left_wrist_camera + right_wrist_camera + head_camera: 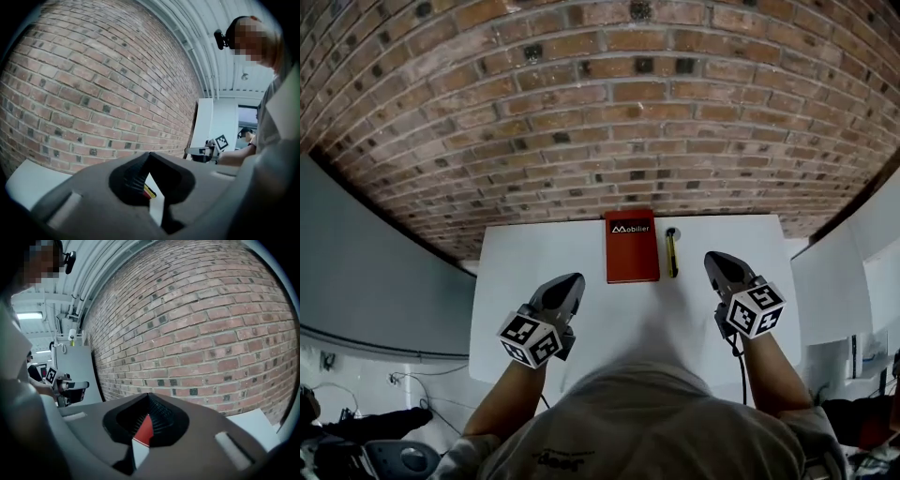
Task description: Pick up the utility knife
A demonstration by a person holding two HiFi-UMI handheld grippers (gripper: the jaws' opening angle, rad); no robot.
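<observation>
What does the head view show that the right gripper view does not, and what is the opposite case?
Only the head view: the utility knife, lying on the white table to the right of the red box, and the right tool seen from above.
Only the right gripper view: the right tool's jaws from behind, closed with nothing between them, and a ceiling light.
Both: the brick wall, the white table, the left tool, and some red of the red box.
</observation>
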